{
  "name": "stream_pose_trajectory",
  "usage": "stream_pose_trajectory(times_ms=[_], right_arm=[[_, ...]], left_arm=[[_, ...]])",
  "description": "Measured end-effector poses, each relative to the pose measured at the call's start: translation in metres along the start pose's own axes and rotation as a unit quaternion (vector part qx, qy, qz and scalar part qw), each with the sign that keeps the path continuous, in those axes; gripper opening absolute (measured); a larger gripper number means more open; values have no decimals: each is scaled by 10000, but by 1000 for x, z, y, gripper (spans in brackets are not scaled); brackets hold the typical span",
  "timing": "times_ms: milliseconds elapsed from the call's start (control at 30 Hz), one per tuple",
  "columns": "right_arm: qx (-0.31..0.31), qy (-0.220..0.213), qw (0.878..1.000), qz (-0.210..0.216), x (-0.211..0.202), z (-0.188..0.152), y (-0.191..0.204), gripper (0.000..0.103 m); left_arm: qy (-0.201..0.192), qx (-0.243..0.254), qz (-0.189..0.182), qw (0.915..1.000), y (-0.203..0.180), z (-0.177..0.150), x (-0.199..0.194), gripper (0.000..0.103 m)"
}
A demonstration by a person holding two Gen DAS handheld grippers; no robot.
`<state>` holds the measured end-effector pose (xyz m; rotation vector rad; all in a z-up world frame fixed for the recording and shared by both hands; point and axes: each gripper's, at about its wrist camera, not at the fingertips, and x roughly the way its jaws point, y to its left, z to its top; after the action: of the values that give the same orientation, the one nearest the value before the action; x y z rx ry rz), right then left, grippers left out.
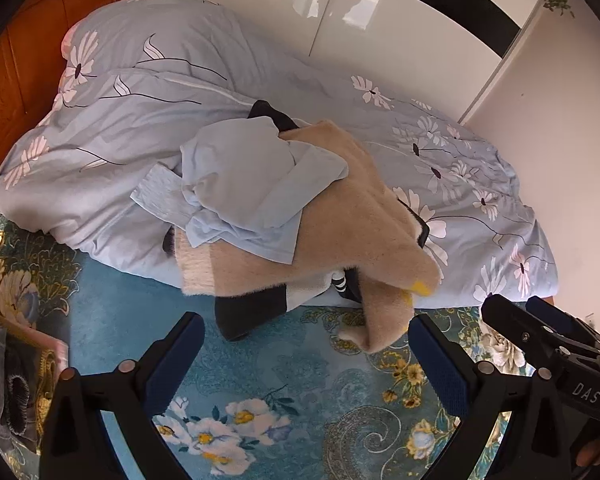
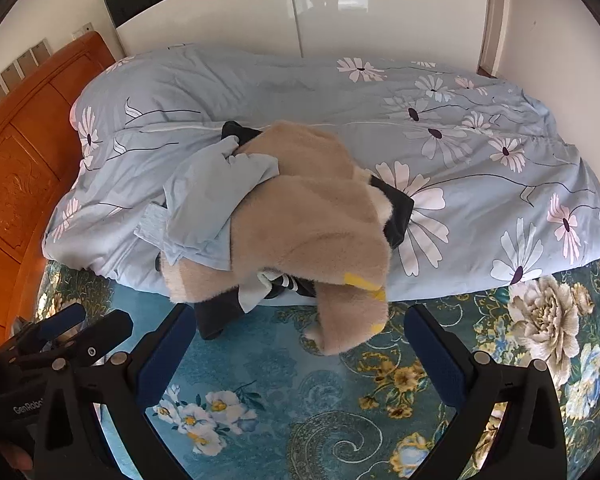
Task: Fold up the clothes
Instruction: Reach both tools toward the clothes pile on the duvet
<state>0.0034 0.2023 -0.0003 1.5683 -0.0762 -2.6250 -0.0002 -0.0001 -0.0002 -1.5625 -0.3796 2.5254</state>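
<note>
Several garments lying heaped in a crumpled pile point(image 1: 300, 216) near the front edge of the bed point(image 1: 260, 368), partly resting on the pale blue floral duvet point(image 1: 140, 120) and partly spilling onto the teal flowered bedspread below. Showing a fuzzy tan garment point(image 2: 312, 216) draped over most of the heap, a light blue shirt point(image 1: 236, 176) bunched on its headboard side, and dark fabric point(image 1: 244, 316) poking out underneath. Hanging forward off the duvet toward the front edge: one tan sleeve point(image 2: 348, 320) with yellow marks, running roughly from the pile straight toward the cameras. Hovering side by side just short of the pile: left gripper point(image 1: 304, 360) and right gripper point(image 2: 300, 352), jaws on both spread wide and grasping nothing. Sitting straight ahead of both, though the sleeve tip lying closer to the right gripper, nearly between its fingers in the right wrist view, while falling beside the right-hand finger of the left one. Looking unfolded throughout, so judging the folding as unfinished for this heap; probably calling for lifting one piece clear, with the tan sleeve being the nearest hold.
</note>
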Motion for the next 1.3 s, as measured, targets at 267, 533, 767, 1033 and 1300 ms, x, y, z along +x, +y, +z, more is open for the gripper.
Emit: stream_pose_trajectory(times_ms=[267,533,767,1033,1300], right_arm=[[4,62,10000,32,31,1,0,103],[27,306,9995,-81,70,11,1,103],[-24,384,9992,-101,87,10,-3,103],[-28,487,9987,-109,105,13,-5,103],[-31,575,9983,-112,120,14,-7,103]], left_arm=[[5,107,70,9999,12,5,38,103],[-85,216,205,9995,15,10,65,103],[-65,233,152,9996,19,13,81,103],[-21,238,127,9996,22,17,99,103],[-5,225,78,9997,27,19,112,103]])
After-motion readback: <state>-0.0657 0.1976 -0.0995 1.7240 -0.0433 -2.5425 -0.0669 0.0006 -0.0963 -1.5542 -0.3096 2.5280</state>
